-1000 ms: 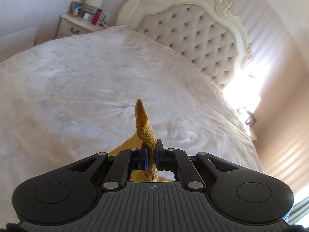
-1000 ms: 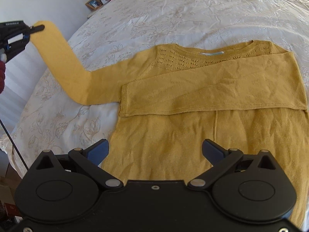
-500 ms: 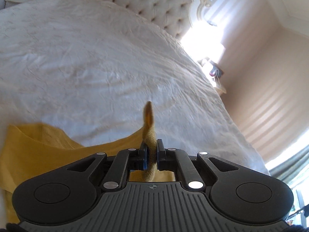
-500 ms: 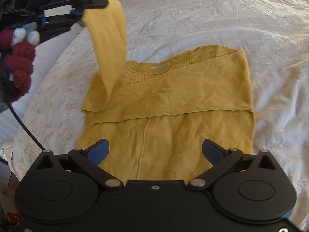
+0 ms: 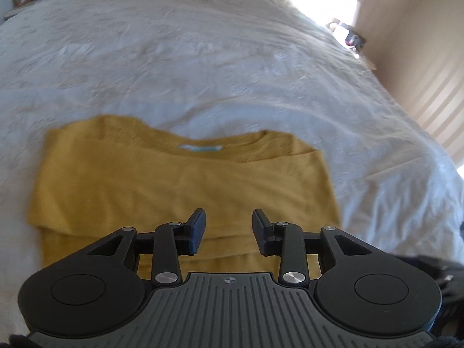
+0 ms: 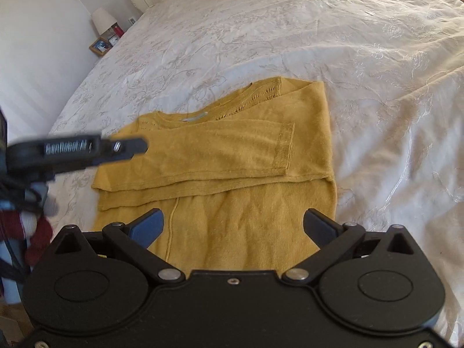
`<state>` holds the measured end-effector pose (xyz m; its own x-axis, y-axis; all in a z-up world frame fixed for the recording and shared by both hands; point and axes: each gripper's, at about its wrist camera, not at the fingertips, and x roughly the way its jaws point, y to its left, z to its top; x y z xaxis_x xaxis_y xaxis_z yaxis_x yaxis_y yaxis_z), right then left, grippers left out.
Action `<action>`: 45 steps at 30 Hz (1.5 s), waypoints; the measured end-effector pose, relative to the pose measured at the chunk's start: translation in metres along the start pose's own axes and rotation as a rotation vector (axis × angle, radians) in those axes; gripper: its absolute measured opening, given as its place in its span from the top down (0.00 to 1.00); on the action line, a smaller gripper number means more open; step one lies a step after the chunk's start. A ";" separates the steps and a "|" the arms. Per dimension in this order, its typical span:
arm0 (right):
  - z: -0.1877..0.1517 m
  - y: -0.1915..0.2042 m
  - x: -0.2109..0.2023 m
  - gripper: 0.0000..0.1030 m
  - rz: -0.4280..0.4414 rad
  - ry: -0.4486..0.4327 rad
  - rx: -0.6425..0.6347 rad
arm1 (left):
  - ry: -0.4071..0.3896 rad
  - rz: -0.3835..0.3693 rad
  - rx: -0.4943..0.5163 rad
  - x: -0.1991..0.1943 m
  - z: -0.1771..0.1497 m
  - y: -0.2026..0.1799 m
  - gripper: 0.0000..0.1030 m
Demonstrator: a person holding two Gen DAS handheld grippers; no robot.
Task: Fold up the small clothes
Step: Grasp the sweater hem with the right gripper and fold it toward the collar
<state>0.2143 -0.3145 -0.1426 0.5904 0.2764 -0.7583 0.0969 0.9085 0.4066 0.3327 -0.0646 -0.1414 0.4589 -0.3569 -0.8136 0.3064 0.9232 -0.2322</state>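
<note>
Where the white embroidered bedspread slopes toward the near edge, a mustard-yellow sweater lies flat on it. Neckline faces the head of the bed, hem runs toward the right-wrist camera; long axis of the body runs collar to hem, roughly along the bed. Both sleeves folded across the chest, lying crosswise to that axis. Upper sleeve's ribbed cuff ends near the sweater's right edge.

Left gripper: released, jaws parted with a clear gap, nothing between them, poised over the folded sleeves. In the right-wrist view it enters from the left, blurred, its tip over the sweater's left shoulder; contact with the fabric cannot be told.

Right gripper: spread wide, empty, above the lower body of the sweater.

Off the bed's far left corner: a lamp and a picture frame.
</note>
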 end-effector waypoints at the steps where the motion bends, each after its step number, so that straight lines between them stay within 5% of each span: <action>1: 0.006 0.000 0.004 0.01 -0.004 -0.005 -0.001 | 0.012 0.036 -0.023 0.000 -0.004 0.016 0.66; 8: 0.039 0.005 0.033 0.02 -0.043 -0.010 -0.022 | 0.081 0.268 -0.203 0.000 -0.025 0.116 0.66; 11: 0.049 0.002 0.047 0.14 -0.057 -0.007 -0.013 | 0.099 0.310 -0.239 0.007 -0.026 0.137 0.66; 13: 0.056 -0.001 0.057 0.21 -0.068 0.012 -0.003 | 0.096 0.308 -0.262 0.012 -0.027 0.148 0.60; 19: 0.068 -0.012 0.082 0.22 -0.100 0.051 -0.003 | 0.077 0.286 -0.316 0.029 -0.029 0.166 0.48; 28: 0.060 -0.040 0.113 0.35 -0.086 0.130 0.102 | 0.057 0.289 -0.285 0.036 -0.034 0.161 0.34; 31: 0.061 -0.043 0.114 0.49 -0.077 0.133 0.117 | 0.049 0.301 -0.251 0.038 -0.036 0.156 0.28; 33: 0.066 -0.041 0.108 0.83 -0.059 0.125 0.111 | 0.050 0.312 -0.240 0.040 -0.035 0.153 0.26; 38: 0.086 -0.022 0.077 0.85 0.015 0.026 -0.001 | 0.053 0.309 -0.243 0.040 -0.034 0.153 0.23; 45: 0.103 -0.037 0.077 0.86 -0.119 0.008 -0.034 | 0.032 0.296 -0.252 0.037 -0.039 0.155 0.22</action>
<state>0.3387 -0.3594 -0.1630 0.5701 0.1683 -0.8042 0.1387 0.9450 0.2961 0.3646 0.0712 -0.2281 0.4695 -0.0692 -0.8802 -0.0518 0.9930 -0.1057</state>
